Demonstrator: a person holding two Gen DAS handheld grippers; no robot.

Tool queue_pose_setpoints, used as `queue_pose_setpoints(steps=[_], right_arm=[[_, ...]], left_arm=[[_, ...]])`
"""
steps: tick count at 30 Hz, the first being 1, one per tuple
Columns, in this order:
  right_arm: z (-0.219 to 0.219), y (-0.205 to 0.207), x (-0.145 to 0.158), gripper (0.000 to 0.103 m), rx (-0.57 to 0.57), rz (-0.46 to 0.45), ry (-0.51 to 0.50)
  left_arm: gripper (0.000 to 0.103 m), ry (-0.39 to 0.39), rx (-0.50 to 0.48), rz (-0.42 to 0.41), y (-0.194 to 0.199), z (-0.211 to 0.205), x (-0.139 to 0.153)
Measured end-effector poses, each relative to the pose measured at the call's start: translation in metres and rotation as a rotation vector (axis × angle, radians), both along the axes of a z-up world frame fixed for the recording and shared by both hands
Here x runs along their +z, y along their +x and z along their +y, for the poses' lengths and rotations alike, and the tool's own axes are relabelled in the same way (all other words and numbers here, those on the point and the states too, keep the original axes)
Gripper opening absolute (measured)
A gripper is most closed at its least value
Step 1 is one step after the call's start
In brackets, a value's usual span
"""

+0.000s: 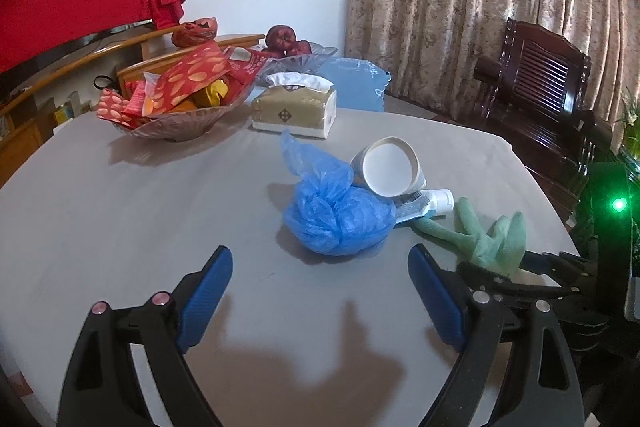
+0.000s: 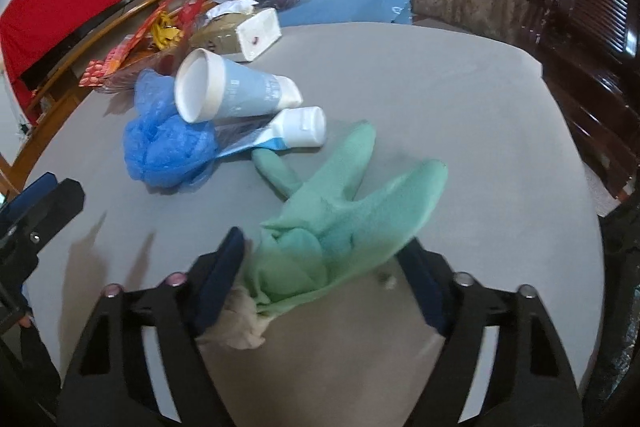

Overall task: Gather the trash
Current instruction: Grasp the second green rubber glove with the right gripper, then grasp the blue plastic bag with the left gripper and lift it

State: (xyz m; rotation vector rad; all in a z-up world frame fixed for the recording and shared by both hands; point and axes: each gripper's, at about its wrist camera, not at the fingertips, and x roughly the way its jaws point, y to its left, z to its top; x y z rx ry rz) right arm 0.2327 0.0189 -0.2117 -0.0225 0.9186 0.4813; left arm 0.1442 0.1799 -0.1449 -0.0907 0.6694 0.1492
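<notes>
Glove [image 2: 340, 211], green, low centre, lies between my right gripper's [image 2: 320, 267] half-closed jaws, grip uncertain; left gripper [image 1: 320, 267] wide, empty.

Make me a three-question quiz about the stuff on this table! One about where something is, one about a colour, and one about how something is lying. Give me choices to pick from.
1. Where is the paper cup?
A. Leaning on the blue plastic bag
B. Inside the snack bowl
C. On the chair

2. What colour is the cloth between the right tongs?
A. Red
B. Green
C. Yellow

3. How is the paper cup lying?
A. Upright
B. Upside down
C. On its side

Answers:
1 A, its rim rests against the crumpled bag.
2 B, the cloth is pale green.
3 C, its open mouth faces sideways.
</notes>
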Motion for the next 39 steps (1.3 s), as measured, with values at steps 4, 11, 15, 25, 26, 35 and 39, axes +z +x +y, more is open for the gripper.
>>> queue_pose_setpoints(steps=[4,11,15,25,26,35,39], right_arm=[[0.002,-0.002,0.004,0.028,0.057,0.005,0.012],[-0.027,0.001,0.017,0.025,-0.008,-0.002,0.038],[-0.041,0.012,0.02,0.025,-0.051,-0.007,0.036],[-0.046,0.021,0.024,0.025,-0.059,-0.027,0.02],[-0.047,0.02,0.023,0.025,-0.059,-0.025,0.021],[-0.052,0.016,0.024,0.025,-0.063,-0.018,0.025],[-0.052,0.011,0.029,0.025,-0.06,-0.026,0.028]], left_arm=[[0.088,-0.004,0.005,0.004,0.0,0.003,-0.003],[0.088,-0.012,0.006,0.013,0.006,0.003,-0.007],[0.088,-0.02,0.005,0.018,0.021,0.002,-0.011],[0.088,-0.023,0.012,0.078,0.072,0.003,-0.032],[0.088,-0.028,0.012,0.086,0.077,0.003,-0.035],[0.033,-0.087,-0.033,0.107,0.082,0.001,-0.039],[0.02,-0.102,-0.03,0.084,0.068,0.002,-0.03]])
